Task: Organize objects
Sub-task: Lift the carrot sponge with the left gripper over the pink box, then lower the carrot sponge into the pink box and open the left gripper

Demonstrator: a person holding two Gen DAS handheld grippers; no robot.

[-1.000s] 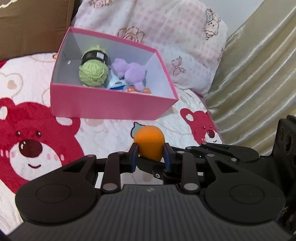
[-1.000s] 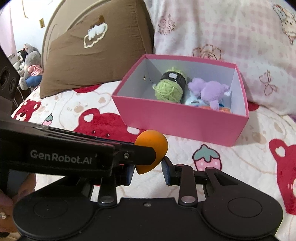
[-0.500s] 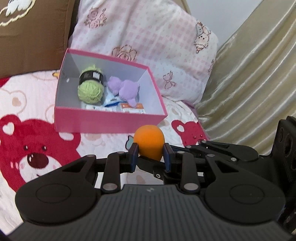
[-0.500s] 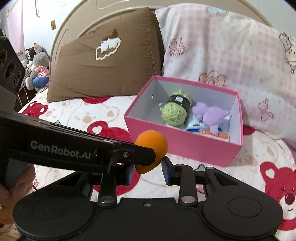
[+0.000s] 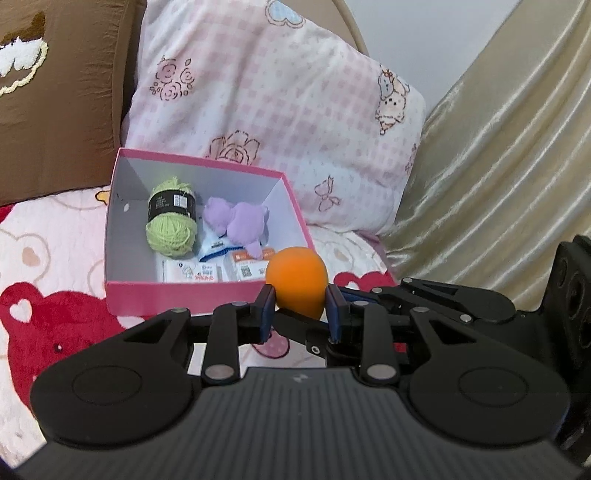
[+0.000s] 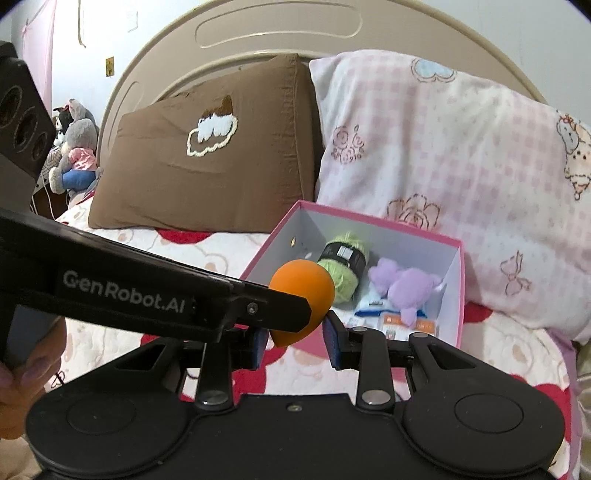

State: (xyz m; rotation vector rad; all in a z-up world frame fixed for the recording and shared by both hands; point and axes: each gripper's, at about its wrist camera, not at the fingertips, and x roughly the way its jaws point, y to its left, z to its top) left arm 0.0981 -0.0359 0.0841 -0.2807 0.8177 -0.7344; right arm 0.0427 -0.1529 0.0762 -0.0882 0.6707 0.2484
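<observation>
An orange egg-shaped sponge (image 5: 297,277) hangs in the air in front of the pink box (image 5: 184,291). My left gripper (image 5: 297,306) is shut on its sides. My right gripper (image 6: 293,336) comes in from the right and closes round the narrow lower end of the sponge (image 6: 303,288). A left finger (image 6: 258,306) crosses in front and hides one right pad. The box (image 6: 458,295) holds a green yarn ball (image 5: 170,229), a purple plush (image 5: 240,221) and several small packets (image 5: 199,271).
The box rests on a bear-print bed cover (image 5: 44,314) against a pink checked pillow (image 5: 277,92). A brown pillow (image 6: 207,155) and a headboard (image 6: 277,33) stand behind it. A gold curtain (image 5: 498,166) hangs at the right, stuffed toys (image 6: 74,147) sit far left.
Both grippers have risen together with the sponge between them. The box now sits lower and farther off in both views, with more of its inside showing.
</observation>
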